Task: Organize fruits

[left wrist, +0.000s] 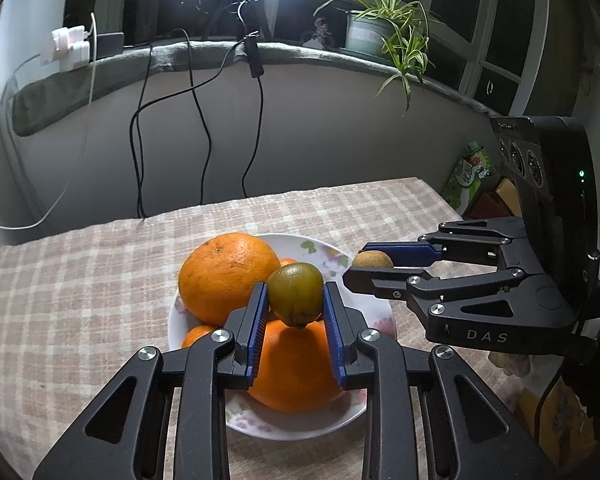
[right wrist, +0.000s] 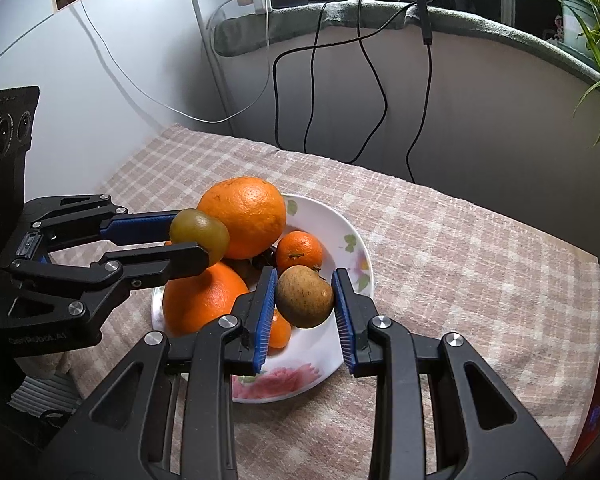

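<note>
Both grippers are clamping small fruits above the plate (left wrist: 340, 256): left gripper (left wrist: 296, 300) gripping the green fruit (left wrist: 296, 292), right gripper (right wrist: 305, 300) the brown fruit (right wrist: 305, 297); I'd lower each gently, releasing clear of the oranges (left wrist: 224, 276).

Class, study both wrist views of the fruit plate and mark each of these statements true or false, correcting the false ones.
1. The left gripper is shut on a greenish fruit. True.
2. The right gripper is empty. False: it is shut on a brownish fruit.
3. The plate holds two large oranges and smaller ones. True.
4. The plate sits on bare wood. False: it rests on a checked cloth.
5. Both held fruits lie on the plate. False: both are held above it.
</note>
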Tool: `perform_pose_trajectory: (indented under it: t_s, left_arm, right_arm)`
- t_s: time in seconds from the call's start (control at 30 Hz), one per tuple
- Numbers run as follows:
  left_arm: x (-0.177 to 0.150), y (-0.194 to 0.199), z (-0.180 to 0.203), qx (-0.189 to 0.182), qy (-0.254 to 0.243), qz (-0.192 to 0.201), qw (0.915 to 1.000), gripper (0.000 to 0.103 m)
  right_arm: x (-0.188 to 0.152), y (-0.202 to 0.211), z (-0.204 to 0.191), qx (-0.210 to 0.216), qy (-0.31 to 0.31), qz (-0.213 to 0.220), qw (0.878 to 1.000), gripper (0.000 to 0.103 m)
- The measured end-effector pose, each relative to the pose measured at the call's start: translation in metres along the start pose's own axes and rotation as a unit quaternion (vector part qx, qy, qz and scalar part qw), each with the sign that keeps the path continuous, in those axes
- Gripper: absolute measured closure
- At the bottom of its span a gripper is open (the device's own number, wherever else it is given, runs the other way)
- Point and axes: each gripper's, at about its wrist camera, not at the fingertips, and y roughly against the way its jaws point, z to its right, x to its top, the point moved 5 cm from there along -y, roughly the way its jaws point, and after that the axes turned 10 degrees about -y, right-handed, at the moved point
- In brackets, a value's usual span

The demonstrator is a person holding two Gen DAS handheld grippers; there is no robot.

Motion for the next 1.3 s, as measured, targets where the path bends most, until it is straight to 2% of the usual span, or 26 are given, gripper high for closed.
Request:
perform_pose_trajectory:
  t_s: [0.17, 0.27, 0.33, 0.37, 0.4, 0.63, 0.7, 0.83, 0.9, 0.97, 1.0, 1.07, 1.27, 1.3]
  left_arm:
    - [-0.001, 0.001, -0.002, 0.004, 0.002, 0.0, 1.0, 0.076]
    - [-0.001, 0.002, -0.002, 0.005, 0.0, 0.001, 1.0, 0.07]
    - [0.0, 0.003, -0.002, 0.007, -0.001, 0.004, 1.0, 0.07]
    - [0.001, 0.003, -0.002, 0.008, -0.001, 0.004, 1.0, 0.068]
    - [0.001, 0.004, -0.002, 0.009, -0.002, 0.005, 0.9999, 0.067]
    - [0.0, 0.009, -0.001, 0.013, -0.002, 0.008, 0.9999, 0.066]
    - [0.0, 0.01, 0.0, 0.015, -0.003, 0.01, 0.9998, 0.058]
    - [-0.002, 0.016, 0.0, 0.021, -0.001, 0.014, 0.9997, 0.051]
    - [-0.003, 0.019, -0.001, 0.024, 0.001, 0.016, 0.9996, 0.043]
    - [-0.004, 0.022, -0.003, 0.027, 0.005, 0.018, 0.9994, 0.04]
    - [-0.004, 0.023, -0.004, 0.029, 0.009, 0.019, 0.9994, 0.039]
    - [-0.006, 0.026, -0.006, 0.032, 0.014, 0.019, 0.9992, 0.035]
    - [-0.011, 0.034, -0.009, 0.048, 0.02, 0.023, 0.9984, 0.034]
    - [-0.013, 0.036, -0.009, 0.051, 0.021, 0.024, 0.9982, 0.034]
  right_arm:
    - [0.0, -0.002, 0.0, -0.001, -0.001, -0.001, 1.0, 0.074]
    - [0.0, -0.004, 0.0, 0.001, -0.003, -0.003, 1.0, 0.073]
    - [0.0, -0.005, 0.0, 0.0, -0.005, -0.003, 1.0, 0.067]
    - [0.0, -0.005, 0.001, 0.0, -0.005, -0.002, 1.0, 0.058]
    - [0.0, -0.004, 0.001, -0.001, -0.006, -0.001, 1.0, 0.054]
    - [-0.001, 0.001, 0.002, -0.001, -0.012, 0.004, 1.0, 0.052]
    - [-0.002, 0.003, 0.002, -0.002, -0.014, 0.006, 1.0, 0.043]
    - [-0.004, 0.009, -0.002, -0.001, -0.013, 0.013, 1.0, 0.042]
    - [-0.005, 0.011, -0.005, -0.002, -0.011, 0.017, 1.0, 0.041]
    - [-0.005, 0.014, -0.007, -0.004, -0.009, 0.019, 1.0, 0.04]
    - [-0.006, 0.014, -0.008, -0.004, -0.009, 0.02, 1.0, 0.032]
    - [-0.007, 0.017, -0.009, -0.006, -0.008, 0.026, 1.0, 0.026]
    - [-0.01, 0.027, -0.015, -0.011, -0.006, 0.039, 0.999, 0.025]
    - [-0.011, 0.029, -0.016, -0.012, -0.006, 0.043, 0.999, 0.022]
